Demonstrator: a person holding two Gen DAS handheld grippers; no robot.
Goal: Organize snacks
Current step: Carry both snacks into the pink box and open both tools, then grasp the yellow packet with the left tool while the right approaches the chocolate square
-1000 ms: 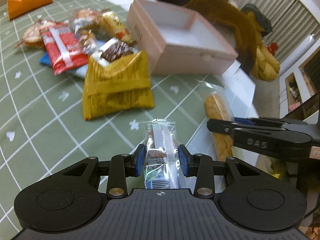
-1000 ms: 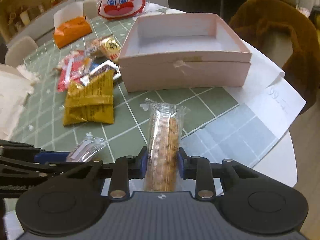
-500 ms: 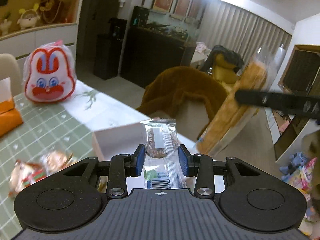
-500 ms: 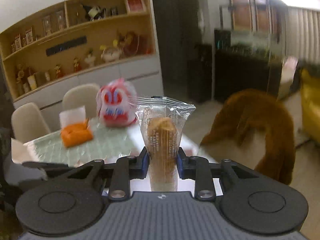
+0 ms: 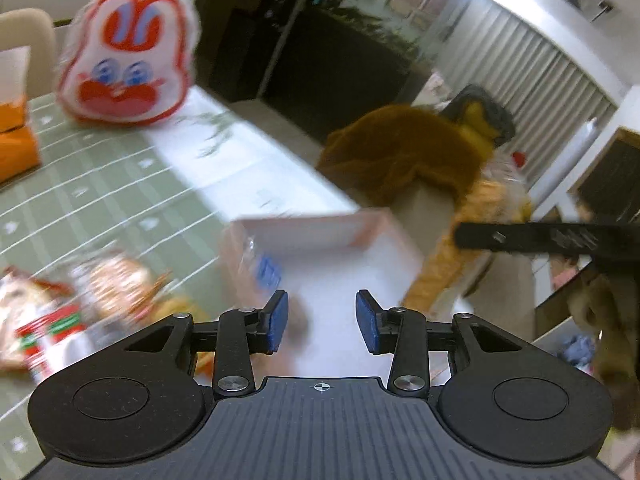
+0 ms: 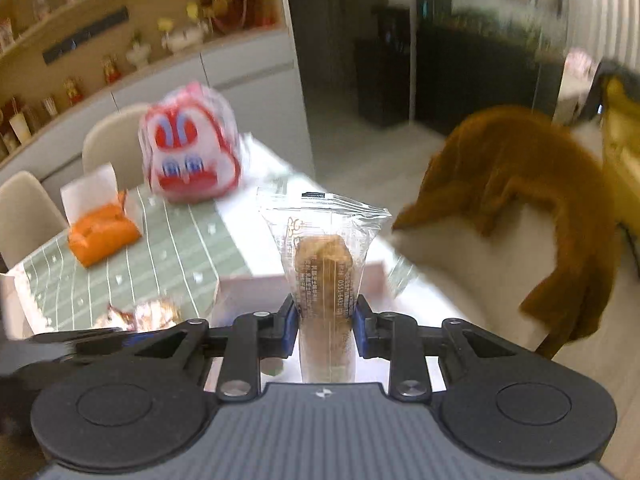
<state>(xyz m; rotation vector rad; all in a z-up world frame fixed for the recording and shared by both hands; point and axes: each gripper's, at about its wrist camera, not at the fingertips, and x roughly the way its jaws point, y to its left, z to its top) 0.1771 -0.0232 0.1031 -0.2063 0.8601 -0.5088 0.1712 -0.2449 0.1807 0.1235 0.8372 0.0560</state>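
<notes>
My left gripper (image 5: 322, 322) is open and empty, hovering over the pink box (image 5: 352, 222). A small clear-wrapped snack (image 5: 260, 266), blurred, is at the box's left wall, below and ahead of the left fingers. My right gripper (image 6: 324, 322) is shut on a long clear-wrapped biscuit stick (image 6: 324, 264), held upright above the pink box (image 6: 256, 282). In the left wrist view the right gripper's finger (image 5: 544, 236) and its biscuit stick (image 5: 460, 240) show at the right of the box.
Loose snack packets (image 5: 80, 300) lie on the green checked tablecloth (image 5: 100, 200) left of the box. A rabbit-face bag (image 5: 128, 56) and an orange bag (image 5: 16, 140) stand farther back. A chair with a brown coat (image 6: 520, 200) stands past the table edge.
My left gripper has opened and let go of the small wrapped snack, which has dropped toward the box. Both grippers have tilted down over the box. The right still holds the biscuit stick.
</notes>
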